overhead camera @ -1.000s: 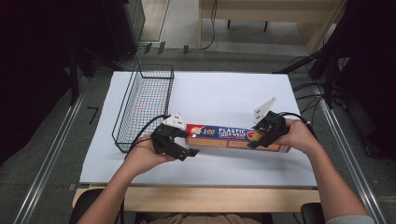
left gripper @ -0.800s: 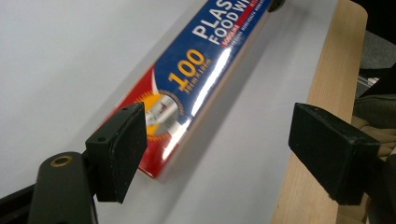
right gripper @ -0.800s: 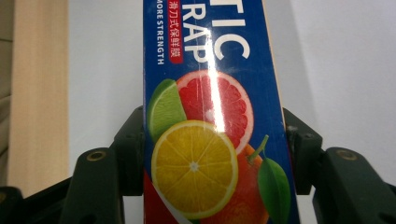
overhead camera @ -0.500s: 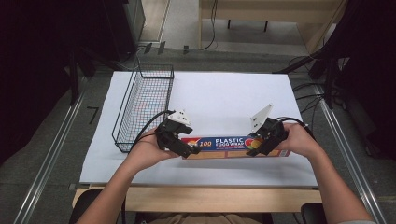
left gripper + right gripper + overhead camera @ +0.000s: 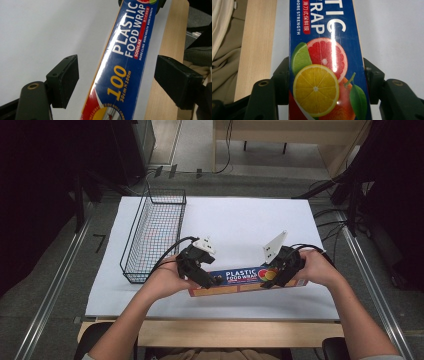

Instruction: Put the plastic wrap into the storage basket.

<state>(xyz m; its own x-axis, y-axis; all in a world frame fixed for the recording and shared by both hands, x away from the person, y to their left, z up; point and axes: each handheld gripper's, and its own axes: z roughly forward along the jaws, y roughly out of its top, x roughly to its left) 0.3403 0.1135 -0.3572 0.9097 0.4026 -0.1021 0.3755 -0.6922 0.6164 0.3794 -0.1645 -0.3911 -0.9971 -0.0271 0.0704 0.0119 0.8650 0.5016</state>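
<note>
White tabletop (image 5: 240, 225) at frame centre — right gripper (image 5: 325, 82) clamps the plastic wrap box (image 5: 247, 281); left gripper (image 5: 125, 80) straddles it, pads wide apart, not touching.

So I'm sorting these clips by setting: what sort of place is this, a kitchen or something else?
Probably a lab or recording workspace, not a kitchen. A white-covered table stands on a bare floor amid loose cables and metal rails, and the person works a plastic food wrap box with handheld grippers beside a wire basket.

Black tools (image 5: 212, 279), brass screws, grey plates.
</note>
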